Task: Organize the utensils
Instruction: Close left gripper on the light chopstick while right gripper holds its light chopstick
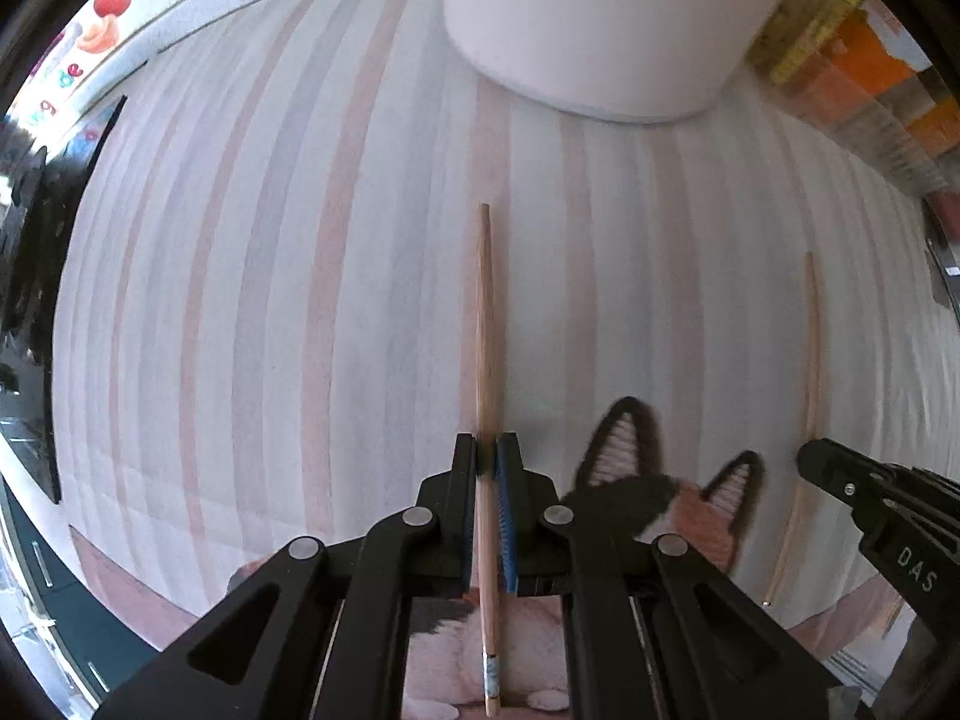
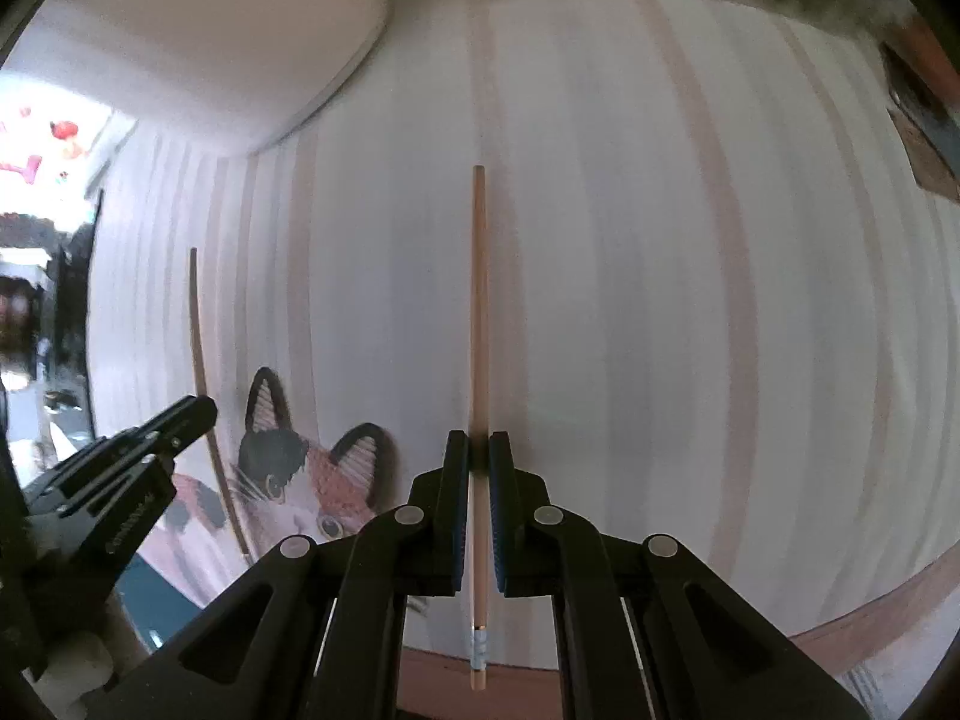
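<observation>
My left gripper (image 1: 487, 447) is shut on a wooden chopstick (image 1: 485, 324) that points forward toward a white round container (image 1: 600, 18). My right gripper (image 2: 478, 444) is shut on a second wooden chopstick (image 2: 478, 300), also pointing forward over the striped mat. Each gripper shows in the other view: the right gripper (image 1: 822, 462) with its chopstick (image 1: 811, 348) at the right of the left wrist view, the left gripper (image 2: 192, 411) with its chopstick (image 2: 198, 330) at the left of the right wrist view. The white container (image 2: 198, 36) is at the upper left there.
A pale striped placemat (image 1: 270, 300) with a cat picture (image 2: 300, 474) covers the table. An orange and yellow patterned cloth (image 1: 870, 78) lies at the far right. A dark object (image 1: 36, 252) stands at the left edge.
</observation>
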A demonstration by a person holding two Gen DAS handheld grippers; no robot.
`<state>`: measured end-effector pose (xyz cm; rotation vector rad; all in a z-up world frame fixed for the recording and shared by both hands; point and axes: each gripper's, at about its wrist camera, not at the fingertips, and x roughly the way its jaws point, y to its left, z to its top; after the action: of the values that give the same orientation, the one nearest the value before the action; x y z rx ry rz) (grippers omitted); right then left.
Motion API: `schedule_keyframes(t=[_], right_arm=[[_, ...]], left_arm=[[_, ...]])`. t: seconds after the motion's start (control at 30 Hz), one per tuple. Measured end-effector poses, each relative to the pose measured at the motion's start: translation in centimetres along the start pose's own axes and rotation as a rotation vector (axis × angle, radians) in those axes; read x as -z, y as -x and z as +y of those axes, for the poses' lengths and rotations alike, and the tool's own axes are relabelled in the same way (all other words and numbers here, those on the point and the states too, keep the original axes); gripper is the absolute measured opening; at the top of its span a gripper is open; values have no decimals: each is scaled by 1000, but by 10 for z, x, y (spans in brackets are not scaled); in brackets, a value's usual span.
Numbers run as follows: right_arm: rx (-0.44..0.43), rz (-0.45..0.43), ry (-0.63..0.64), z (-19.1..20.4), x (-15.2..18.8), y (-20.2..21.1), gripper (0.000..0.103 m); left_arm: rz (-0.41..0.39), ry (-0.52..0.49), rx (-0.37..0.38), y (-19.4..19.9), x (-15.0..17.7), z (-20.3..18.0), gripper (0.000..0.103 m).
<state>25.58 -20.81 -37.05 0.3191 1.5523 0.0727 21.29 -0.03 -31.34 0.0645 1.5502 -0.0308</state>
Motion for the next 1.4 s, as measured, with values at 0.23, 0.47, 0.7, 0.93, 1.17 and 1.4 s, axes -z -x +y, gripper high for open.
schedule_keyframes(t=[0.23,0.47,0.7,0.93,1.17,1.4], right_arm=[[84,5,25,21,-1,1,7],[175,12,40,42,-6,-1,8],[226,-1,50,77,-15,-12,8],[226,8,79,98,2,-16,8],[250,26,86,117,5,-25,8],[271,3,87,136,7,-32,8]], left_arm=[[-32,-7,19,0,18,22,6],[-26,-20,10,-2,37,11,7],[-34,-28,16,9,22,10,7],[-34,-26,20,-1,31,10,7],[-39,-28,20,-1,31,10,6],[-39,-28,21,-1,32,10,6]])
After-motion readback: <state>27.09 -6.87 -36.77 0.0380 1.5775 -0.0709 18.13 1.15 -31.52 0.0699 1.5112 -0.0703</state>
